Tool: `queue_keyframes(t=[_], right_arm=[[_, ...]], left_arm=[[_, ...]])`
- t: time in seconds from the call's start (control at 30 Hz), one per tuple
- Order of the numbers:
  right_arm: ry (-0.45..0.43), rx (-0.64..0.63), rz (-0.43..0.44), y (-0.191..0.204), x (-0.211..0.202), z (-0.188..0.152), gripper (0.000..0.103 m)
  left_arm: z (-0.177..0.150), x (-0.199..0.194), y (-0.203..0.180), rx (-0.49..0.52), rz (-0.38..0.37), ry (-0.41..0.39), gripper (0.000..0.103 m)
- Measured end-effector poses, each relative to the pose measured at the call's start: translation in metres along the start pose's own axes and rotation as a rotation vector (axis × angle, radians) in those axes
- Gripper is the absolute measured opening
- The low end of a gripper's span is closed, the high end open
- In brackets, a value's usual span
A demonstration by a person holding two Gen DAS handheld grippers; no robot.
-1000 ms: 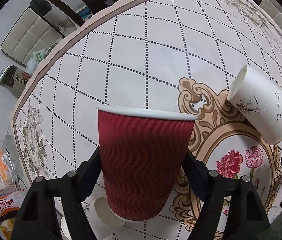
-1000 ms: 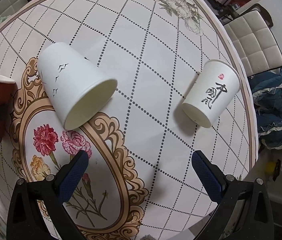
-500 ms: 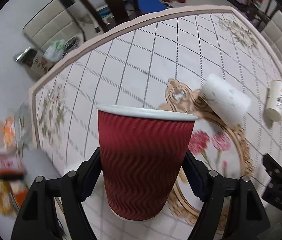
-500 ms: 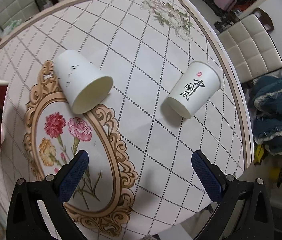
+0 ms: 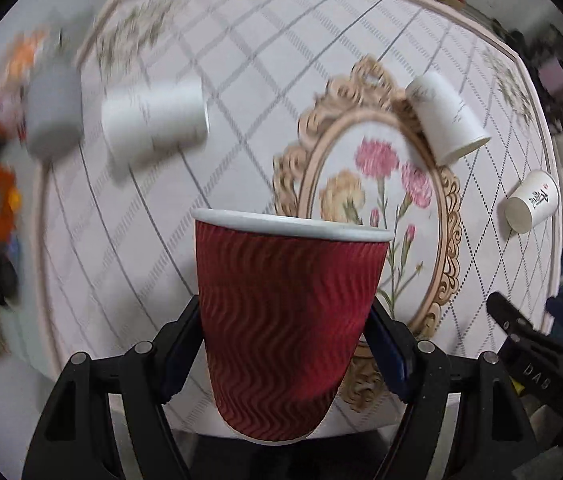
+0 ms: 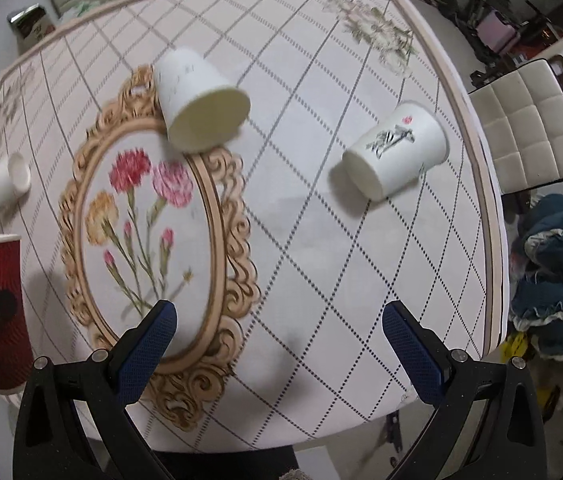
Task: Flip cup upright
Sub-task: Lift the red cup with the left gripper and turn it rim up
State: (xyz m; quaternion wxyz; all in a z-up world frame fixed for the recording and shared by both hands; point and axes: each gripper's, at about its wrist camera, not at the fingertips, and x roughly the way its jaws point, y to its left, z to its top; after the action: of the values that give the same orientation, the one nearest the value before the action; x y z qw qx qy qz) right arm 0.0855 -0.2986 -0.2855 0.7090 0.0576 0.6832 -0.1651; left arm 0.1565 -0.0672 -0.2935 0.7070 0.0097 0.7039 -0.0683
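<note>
Above the table [image 5: 241, 80], the left gripper [image 5: 285, 344] clamps the red cup [image 5: 287, 320] upright (rim up); the right gripper [image 6: 277, 340] hovers, jaws wide, holding nothing.

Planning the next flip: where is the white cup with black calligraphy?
The calligraphy cup lies on its side near the table's right edge, right of the floral medallion.

Both tools share one build. The left gripper [image 5: 285, 344] has matte black angular plastic arms, each fixed with round silver screws, and dark blue pads lining the inner faces of its fingers [image 5: 387, 354]. The right gripper [image 6: 281, 344] has the same black frame and silver screws, with blue, finely dimpled pads on its fingers [image 6: 413, 354]. Pale lettering marks its black body in the left wrist view.
</note>
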Motion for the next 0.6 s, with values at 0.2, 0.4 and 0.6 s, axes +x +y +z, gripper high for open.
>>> queue_keyframes(t=[0.2, 0.4, 0.6], right_arm=[[0.045, -0.013, -0.031, -0.008, 0.029, -0.010, 0.103], [0.087, -0.007, -0.068, -0.014, 0.052, -0.015, 0.103], [0.097, 0.015, -0.081, -0.019, 0.058, -0.017, 0.103]], left_arm=[[-0.004, 0.033, 0.008, -0.165, -0.102, 0.061, 0.074], [0.006, 0.056, 0.005, -0.192, -0.091, 0.035, 0.075], [0.007, 0.066, -0.007, -0.116, -0.054, 0.022, 0.076]])
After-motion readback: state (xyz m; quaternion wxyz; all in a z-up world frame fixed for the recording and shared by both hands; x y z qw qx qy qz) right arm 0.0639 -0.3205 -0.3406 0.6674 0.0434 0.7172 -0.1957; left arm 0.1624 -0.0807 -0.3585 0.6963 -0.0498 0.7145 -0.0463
